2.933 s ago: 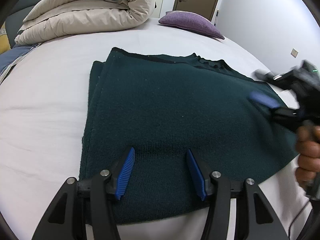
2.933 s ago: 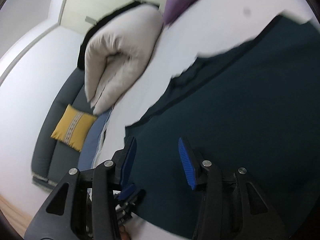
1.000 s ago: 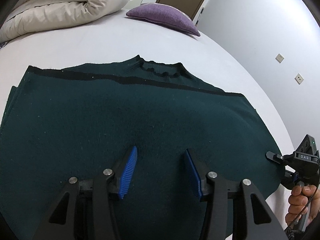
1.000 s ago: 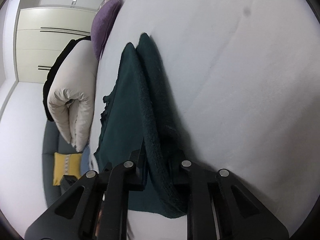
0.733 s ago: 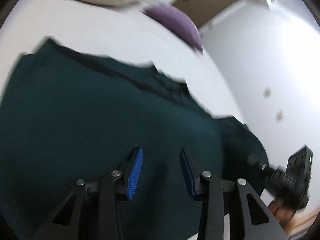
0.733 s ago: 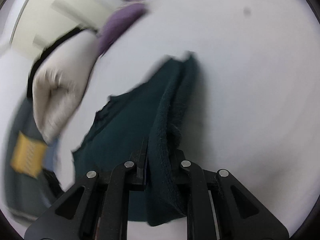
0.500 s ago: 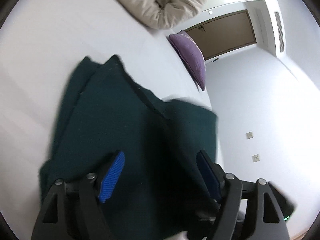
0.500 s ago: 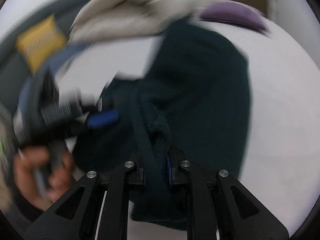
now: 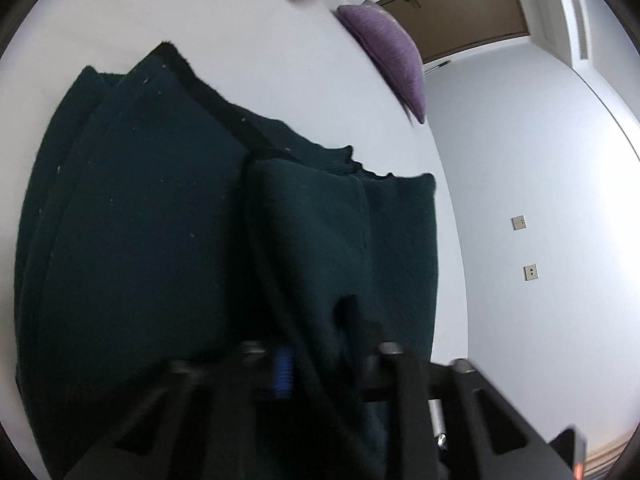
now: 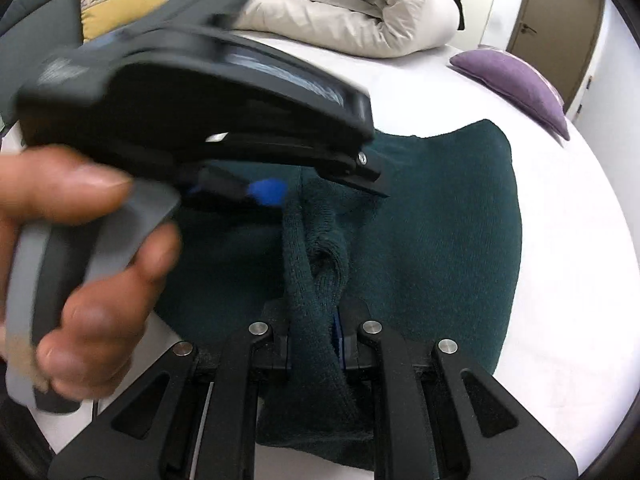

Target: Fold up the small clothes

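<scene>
Dark green knitted sweater (image 10: 440, 240) half folded on white bed (image 10: 560, 280). Right gripper (image 10: 314, 344) clamped on bunched edge; left gripper (image 9: 316, 364) jaws just closing, sweater fold between, clamped.

White bed (image 9: 280, 60) – purple pillow (image 10: 516, 80), brown door (image 9: 460, 20) (shut), pale walls.

The right gripper (image 10: 314, 344) carried its pinched edge of the sweater (image 9: 132, 240) over the flat part, doubling it. The left gripper (image 9: 316, 364) swung beside it, and its jaws just closed on that fold.
</scene>
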